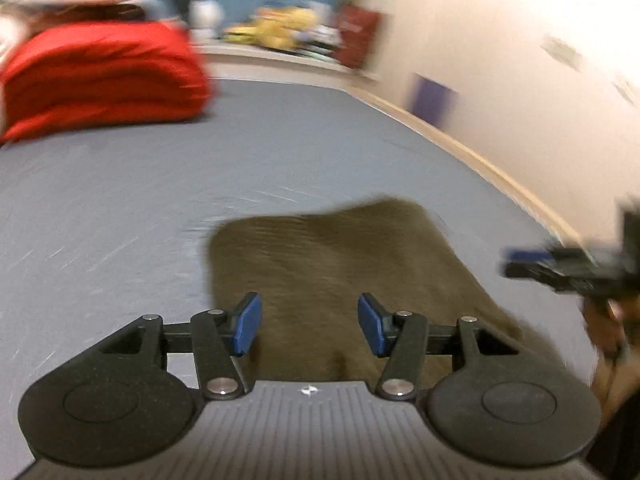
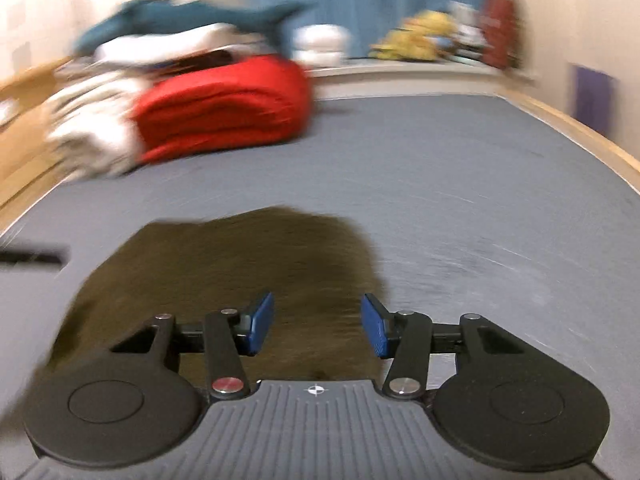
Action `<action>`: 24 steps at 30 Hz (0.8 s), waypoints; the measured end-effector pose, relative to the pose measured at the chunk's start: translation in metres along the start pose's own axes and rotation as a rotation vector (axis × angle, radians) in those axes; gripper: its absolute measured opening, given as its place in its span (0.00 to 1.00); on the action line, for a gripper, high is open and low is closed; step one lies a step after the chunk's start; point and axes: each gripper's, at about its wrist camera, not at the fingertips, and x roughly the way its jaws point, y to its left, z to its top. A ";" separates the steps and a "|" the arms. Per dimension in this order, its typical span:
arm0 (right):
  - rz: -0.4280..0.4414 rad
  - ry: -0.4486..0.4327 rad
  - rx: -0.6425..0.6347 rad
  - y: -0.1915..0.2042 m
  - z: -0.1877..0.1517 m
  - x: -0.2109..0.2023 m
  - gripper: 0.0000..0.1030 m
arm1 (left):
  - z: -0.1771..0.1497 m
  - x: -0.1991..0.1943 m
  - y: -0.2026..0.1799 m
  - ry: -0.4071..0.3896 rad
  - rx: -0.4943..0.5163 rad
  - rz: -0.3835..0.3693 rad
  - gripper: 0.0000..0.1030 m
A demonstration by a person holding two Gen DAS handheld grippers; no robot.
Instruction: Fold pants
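Observation:
Olive-brown pants (image 1: 340,264) lie flat on the grey bed sheet (image 1: 200,168), folded into a broad slab. In the left wrist view my left gripper (image 1: 310,322) hovers over their near end, open, its blue pads apart with nothing between them. The right gripper (image 1: 560,266) shows blurred at the right edge, held by a hand. In the right wrist view the same pants (image 2: 232,264) spread below and left of my right gripper (image 2: 318,324), which is open and empty above their right edge. Both pictures are motion-blurred.
A folded red blanket (image 2: 228,108) lies at the far left of the bed, with white and teal laundry (image 2: 168,40) piled behind it. A shelf with yellow toys (image 2: 420,40) runs along the far wall. A wooden bed rail (image 1: 480,160) borders the right side.

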 end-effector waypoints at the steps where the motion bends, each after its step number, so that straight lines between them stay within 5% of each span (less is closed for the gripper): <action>1: 0.029 0.058 -0.039 0.000 -0.008 0.005 0.47 | -0.008 0.011 -0.010 0.070 0.058 -0.029 0.54; 4: 0.054 0.328 -0.150 0.000 -0.042 0.035 0.47 | -0.049 0.060 -0.020 0.438 0.200 0.031 0.49; 6: 0.074 0.332 -0.175 0.000 -0.038 0.032 0.47 | -0.049 0.062 -0.024 0.440 0.193 0.035 0.48; 11: 0.098 0.159 0.001 -0.039 0.003 0.017 0.47 | -0.004 0.032 -0.018 0.261 0.139 0.042 0.51; 16: -0.056 -0.023 0.271 -0.083 0.033 0.043 0.55 | 0.022 0.026 -0.002 0.042 -0.034 0.102 0.53; 21: -0.143 0.020 0.417 -0.104 0.036 0.102 0.62 | 0.032 0.048 0.012 -0.024 -0.099 0.196 0.52; 24: -0.152 0.055 0.543 -0.109 0.036 0.136 0.80 | 0.030 0.061 0.030 -0.006 -0.223 0.198 0.74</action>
